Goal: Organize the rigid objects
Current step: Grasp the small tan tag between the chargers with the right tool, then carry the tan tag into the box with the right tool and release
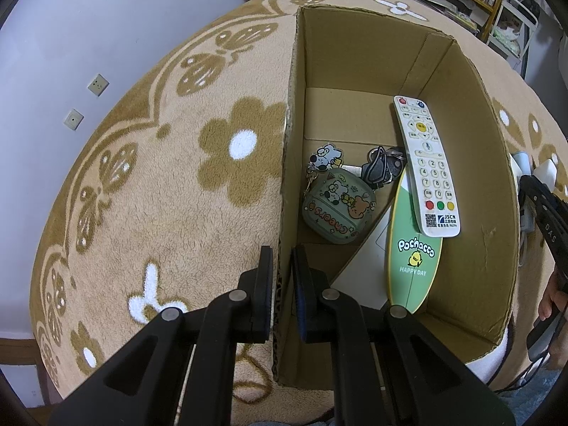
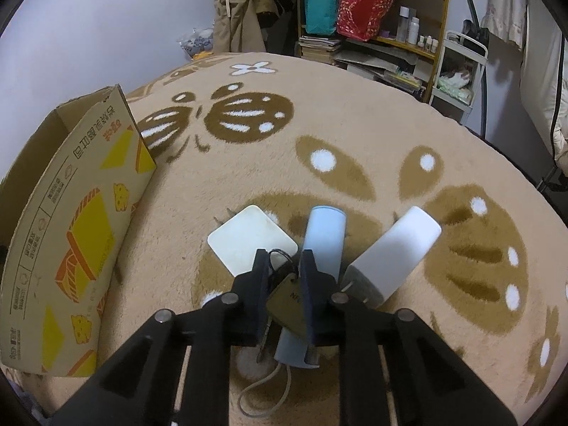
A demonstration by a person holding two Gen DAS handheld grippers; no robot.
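My left gripper (image 1: pixel 282 252) is shut on the left wall of an open cardboard box (image 1: pixel 355 53) near its front corner. In the box lie a white remote (image 1: pixel 426 167), a green surfboard-shaped Pochacco piece (image 1: pixel 413 259), a green cartoon earbud case (image 1: pixel 337 209) and dark keys (image 1: pixel 380 168). In the right wrist view my right gripper (image 2: pixel 284 255) is shut on a brown tag (image 2: pixel 285 301) with a black cord loop. Under it on the blanket lie a white square pad (image 2: pixel 248 241), a light blue tube (image 2: pixel 325 238) and a white bottle (image 2: pixel 394 252).
A beige flower-patterned blanket (image 2: pixel 355 124) covers the surface. The box (image 2: pixel 71 213) stands to the left of the right gripper. Shelves (image 2: pixel 372 17) with bags and bottles stand at the back. A hand (image 1: pixel 553 298) shows beyond the box's right wall. A thin white cord (image 2: pixel 262 387) trails below the tube.
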